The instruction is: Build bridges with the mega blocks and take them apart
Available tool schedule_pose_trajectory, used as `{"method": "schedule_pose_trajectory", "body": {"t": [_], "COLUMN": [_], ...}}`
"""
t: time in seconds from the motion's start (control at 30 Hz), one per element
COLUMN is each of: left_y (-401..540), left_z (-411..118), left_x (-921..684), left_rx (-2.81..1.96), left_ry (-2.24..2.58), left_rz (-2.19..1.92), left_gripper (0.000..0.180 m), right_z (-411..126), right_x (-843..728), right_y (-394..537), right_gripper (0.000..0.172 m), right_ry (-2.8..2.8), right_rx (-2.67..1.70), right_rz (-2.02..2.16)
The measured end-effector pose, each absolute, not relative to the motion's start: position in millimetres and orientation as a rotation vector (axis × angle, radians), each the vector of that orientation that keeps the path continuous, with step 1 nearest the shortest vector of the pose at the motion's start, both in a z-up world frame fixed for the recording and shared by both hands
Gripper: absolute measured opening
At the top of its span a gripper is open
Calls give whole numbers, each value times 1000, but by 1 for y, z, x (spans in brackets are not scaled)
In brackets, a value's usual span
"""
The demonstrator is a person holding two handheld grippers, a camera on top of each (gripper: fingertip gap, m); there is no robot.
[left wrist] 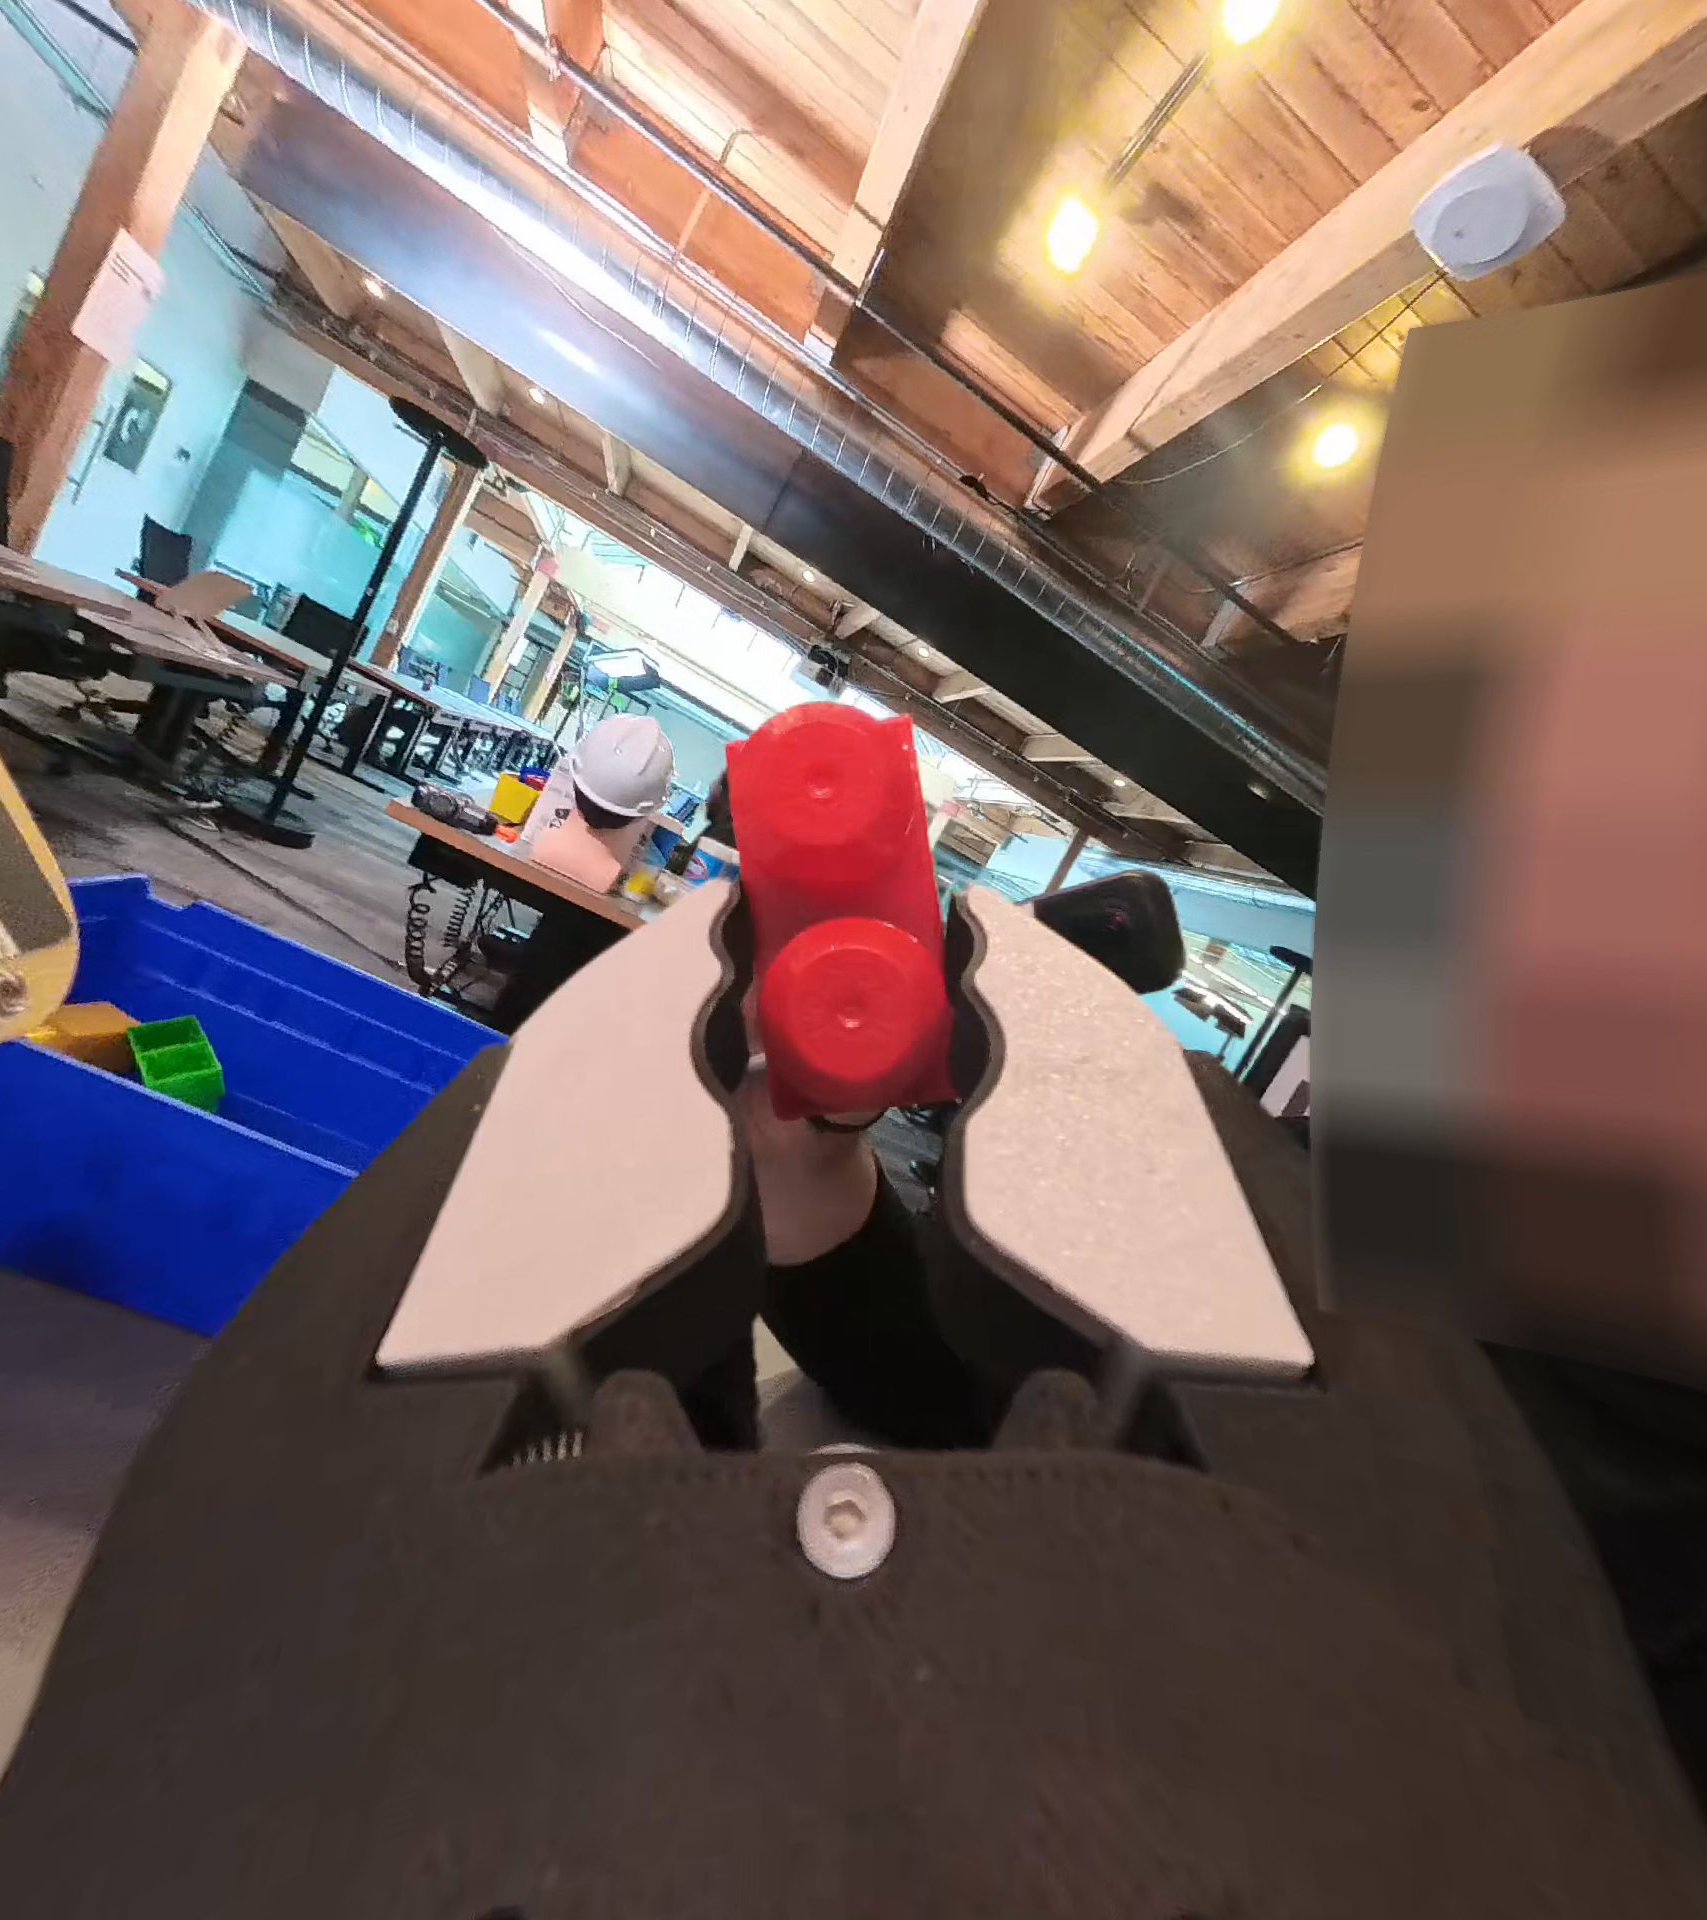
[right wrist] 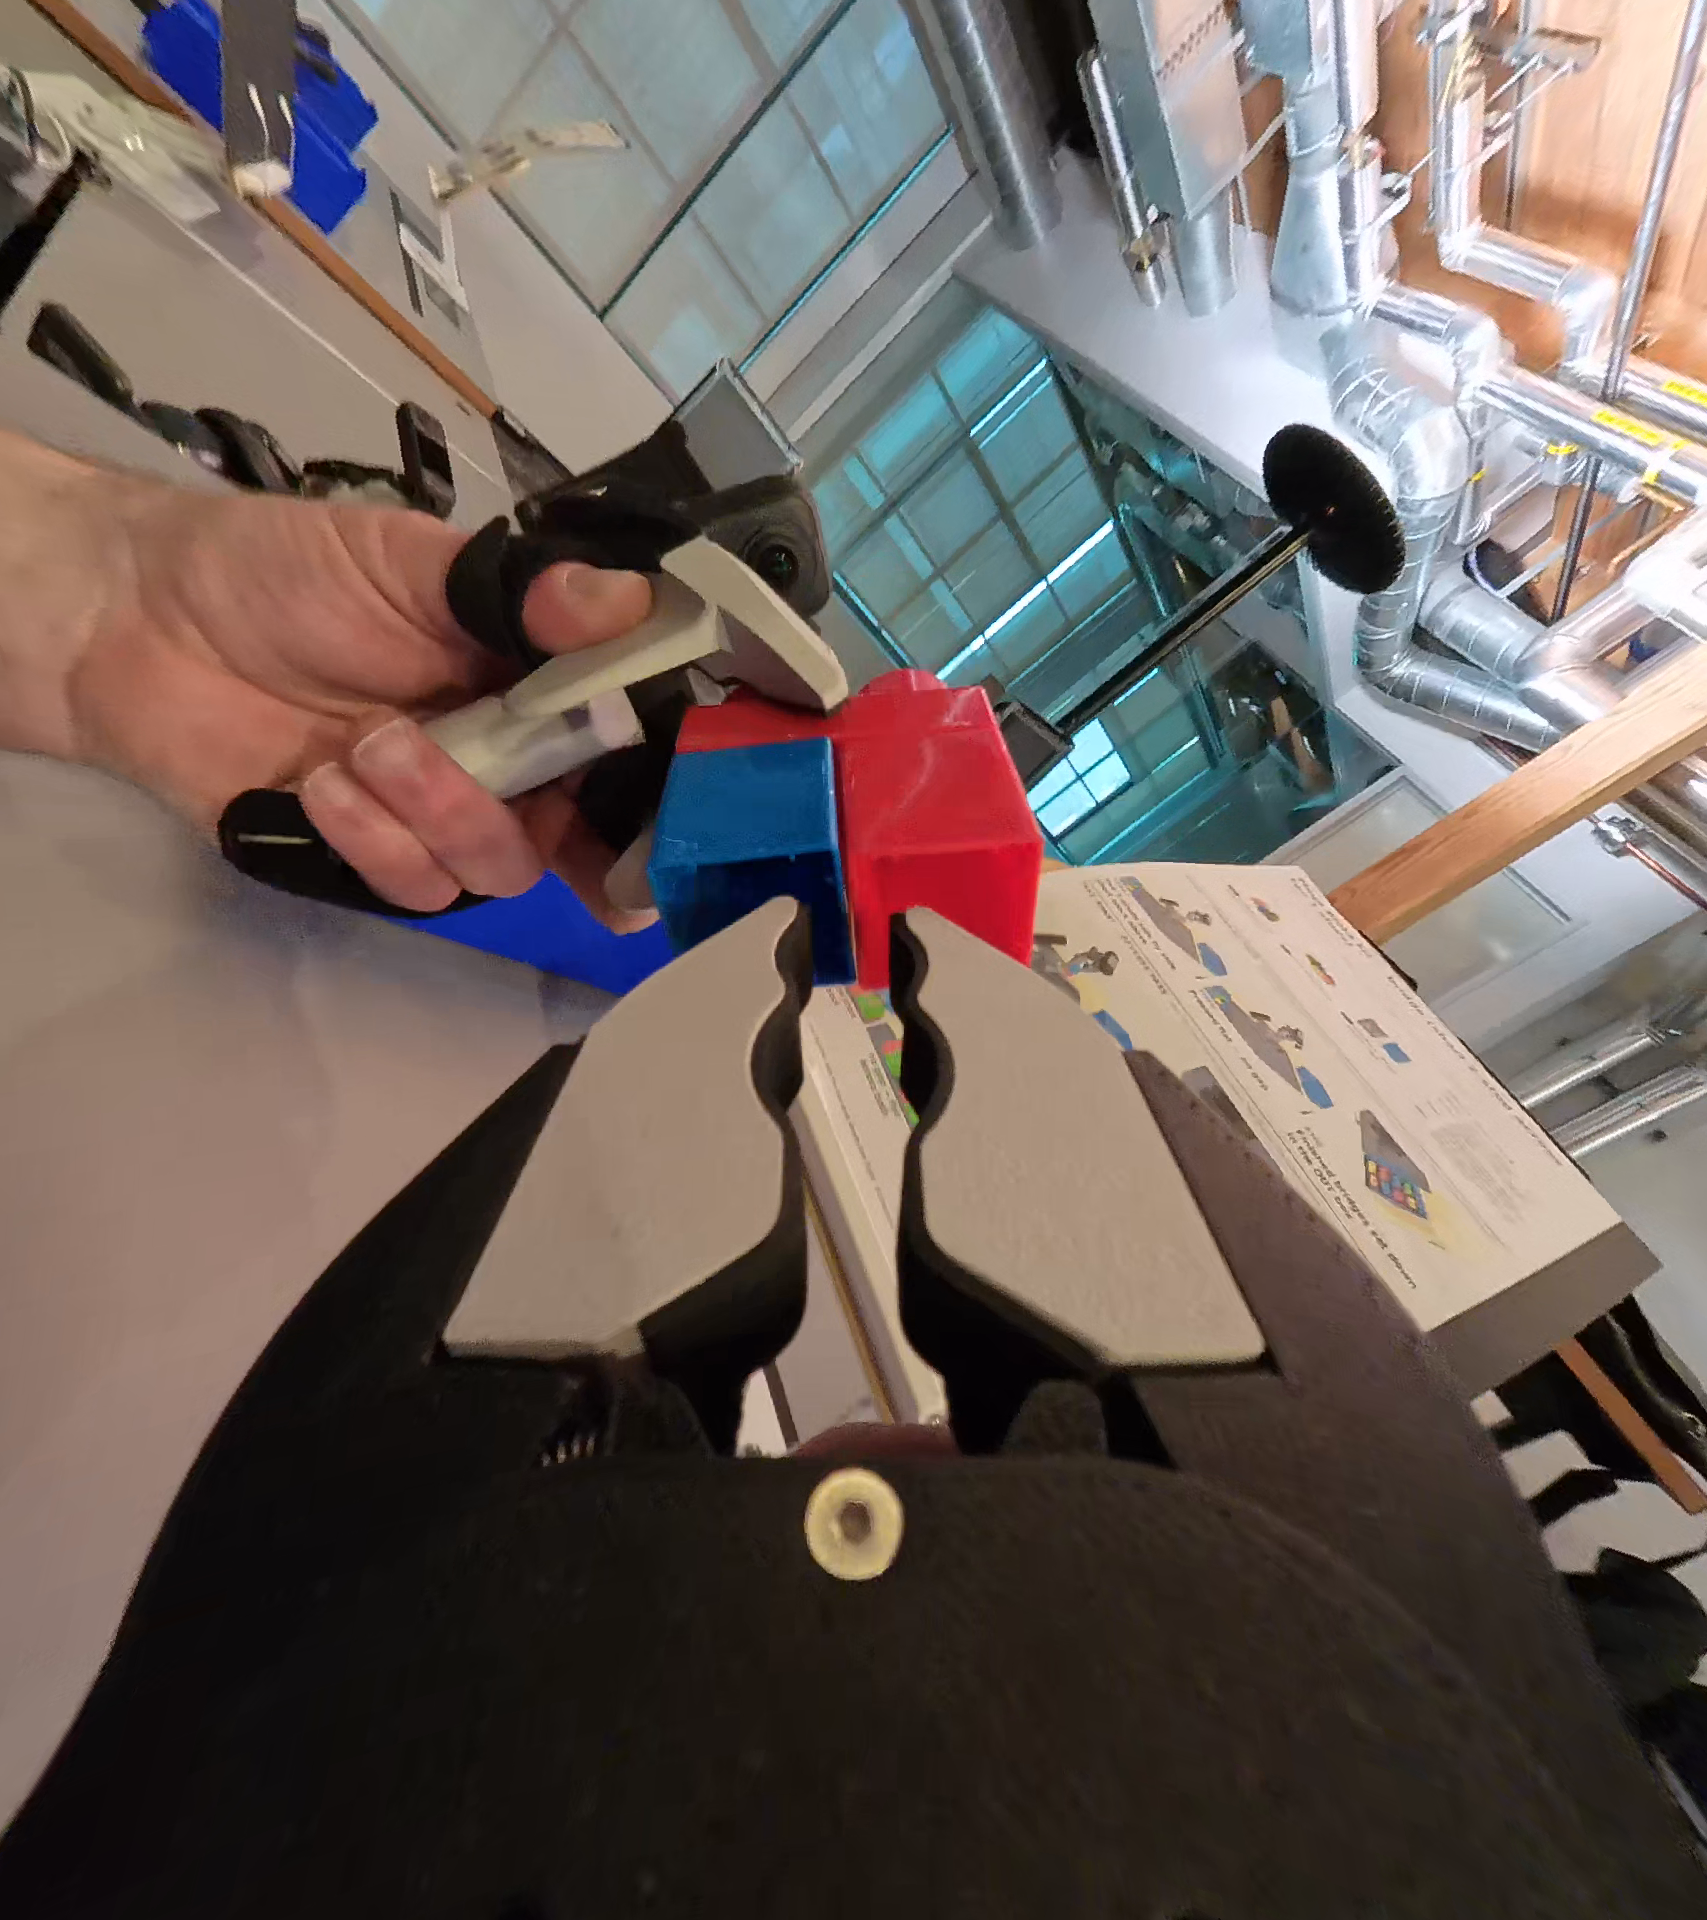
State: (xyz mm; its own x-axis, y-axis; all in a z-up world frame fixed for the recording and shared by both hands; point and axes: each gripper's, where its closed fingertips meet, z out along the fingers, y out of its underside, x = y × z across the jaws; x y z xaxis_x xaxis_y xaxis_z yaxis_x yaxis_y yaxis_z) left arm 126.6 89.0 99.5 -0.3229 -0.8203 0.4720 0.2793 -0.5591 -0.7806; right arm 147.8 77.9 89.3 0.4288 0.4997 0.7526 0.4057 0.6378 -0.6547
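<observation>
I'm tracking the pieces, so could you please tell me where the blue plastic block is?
In the right wrist view, the blue plastic block sits mid-frame, joined left of the red block, just beyond the right gripper.

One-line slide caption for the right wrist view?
Right gripper closing on adjoining blue block and red block walls, left gripper holding the stack.

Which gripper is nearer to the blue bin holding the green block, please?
Left. The left gripper, clamping the red block, sits beside the blue bin; the right gripper reaches in from the blocks' far side.

grey table (right wrist: 101,1091) | blue bin (left wrist: 205,1091) | instruction sheet (right wrist: 1296,1060) (on a board)
</observation>
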Motion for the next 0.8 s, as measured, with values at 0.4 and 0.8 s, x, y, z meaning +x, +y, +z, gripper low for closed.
{"method": "schedule_pose_trajectory", "body": {"t": [0.4,0.8], "left_y": [75,41], "left_z": [98,82], "left_x": [139,152], "left_rx": [-1138,-1289], "left_ry": [807,1093], "left_rz": [-2029,-2005], "left_gripper": [38,44], "right_z": [89,77], "right_x": [149,142], "right_y": [70,45], "right_gripper": [7,6], "right_ry": [-1234,-1426], "right_rx": [-873,-764], "right_rz": [-51,-143]}}
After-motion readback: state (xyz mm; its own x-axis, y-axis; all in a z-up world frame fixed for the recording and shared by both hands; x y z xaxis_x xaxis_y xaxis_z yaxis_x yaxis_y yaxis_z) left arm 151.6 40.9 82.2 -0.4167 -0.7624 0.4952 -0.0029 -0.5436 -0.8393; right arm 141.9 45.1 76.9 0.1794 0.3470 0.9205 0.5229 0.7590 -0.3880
